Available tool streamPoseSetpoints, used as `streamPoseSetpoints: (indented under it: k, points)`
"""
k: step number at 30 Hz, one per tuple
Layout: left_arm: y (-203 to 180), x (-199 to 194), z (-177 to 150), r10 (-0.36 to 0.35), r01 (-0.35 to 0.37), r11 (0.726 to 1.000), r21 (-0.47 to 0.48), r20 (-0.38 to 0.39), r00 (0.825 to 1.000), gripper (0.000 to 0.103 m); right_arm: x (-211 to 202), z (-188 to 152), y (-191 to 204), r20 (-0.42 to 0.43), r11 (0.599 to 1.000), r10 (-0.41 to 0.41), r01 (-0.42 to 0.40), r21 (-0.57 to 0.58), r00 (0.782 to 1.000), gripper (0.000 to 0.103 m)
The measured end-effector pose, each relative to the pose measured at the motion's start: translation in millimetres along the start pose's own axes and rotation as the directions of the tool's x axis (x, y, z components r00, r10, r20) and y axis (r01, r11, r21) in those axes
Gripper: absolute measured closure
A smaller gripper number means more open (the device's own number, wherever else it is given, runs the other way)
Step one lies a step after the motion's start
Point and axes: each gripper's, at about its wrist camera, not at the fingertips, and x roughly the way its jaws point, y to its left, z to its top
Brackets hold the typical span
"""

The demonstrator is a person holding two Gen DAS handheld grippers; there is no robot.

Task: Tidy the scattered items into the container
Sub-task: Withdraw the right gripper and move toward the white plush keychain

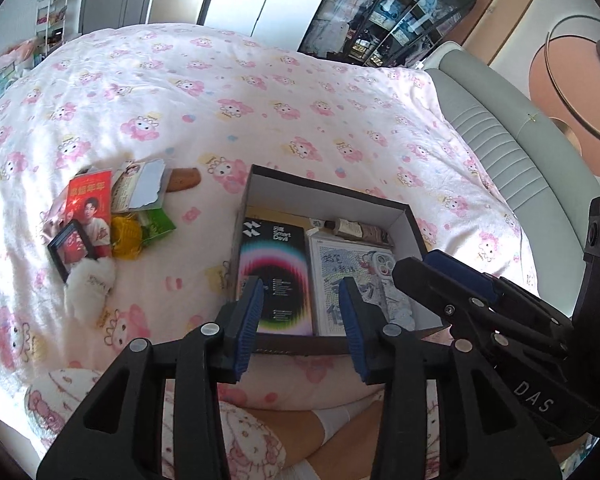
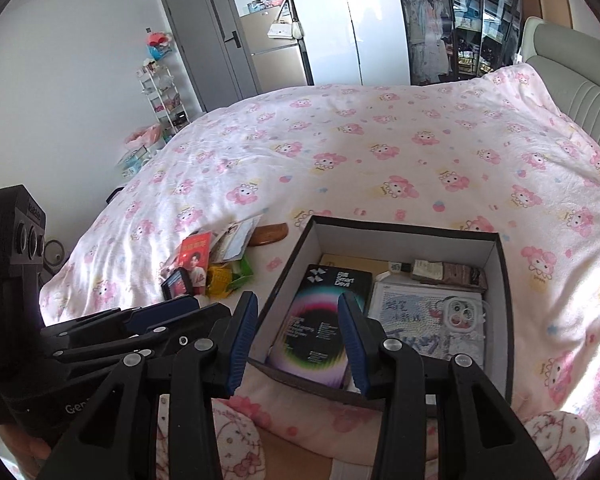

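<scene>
Scattered items (image 1: 112, 216) lie in a loose heap on the pink cartoon-print bedspread (image 1: 260, 92), to the left of the dark, white-lined cardboard box (image 1: 398, 210) and apart from it. You can pick out a red photo card (image 1: 89, 204), a small black picture frame (image 1: 71, 249), a yellow mesh pouch (image 1: 126, 236), a green packet (image 1: 159, 227), a white fluffy thing (image 1: 92, 285) and a brown wooden comb (image 1: 184, 180).

Your left claw (image 1: 300, 312) and right claw (image 2: 298, 340) both hang above the box's near edge, each partly spread and pinching nothing.

The heap overlaps, so a claw closing on one piece could drag its neighbours or lift two at once. Flat cards on soft bedding may slip, or the pads may snag fabric instead. The claws sit close together; reaching left together risks a knock.

The box's long axis runs away from you. Its floor is nearly covered by a black gradient-print carton (image 2: 320, 320), a white patterned sheet with a phone case (image 2: 462, 314) on it, and what seems to be a small bottle (image 2: 428, 269) along the far wall.
</scene>
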Motion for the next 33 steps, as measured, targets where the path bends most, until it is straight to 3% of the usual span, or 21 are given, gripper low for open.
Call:
streamPoseSetpoints:
  k: [6, 14, 20, 30, 33]
  points:
    - [31.1, -13.5, -15.9, 0.048, -0.048, 0.998, -0.048, 0.009, 0.999, 0.064, 16.5, -14.6, 26.1, -0.044, 0.997, 0.073, -0.073, 0.005, 0.996, 0.065]
    - [67.5, -18.2, -30.1, 0.124, -0.123, 0.989, -0.085, 0.012, 0.992, 0.064, 44.7, -25.2, 56.4, -0.108, 0.995, 0.1, -0.101, -0.01, 0.989, 0.065]
    - [108.9, -22.7, -37.5, 0.125, -0.125, 0.979, -0.162, -0.006, 0.992, 0.064, 68.6, -27.9, 85.6, -0.159, 0.989, 0.132, -0.141, -0.044, 0.978, 0.065]
    - [185.7, -28.0, -47.0, 0.144, -0.141, 0.932, -0.335, -0.017, 0.989, 0.063, 122.8, -24.4, 141.8, -0.262, 0.966, 0.217, -0.245, -0.083, 0.941, 0.065]
    - [209.1, -24.6, -46.8, 0.132, -0.131, 0.912, -0.389, -0.025, 0.991, 0.062, 141.2, -24.0, 151.0, -0.284, 0.966, 0.212, -0.244, -0.082, 0.935, 0.065]
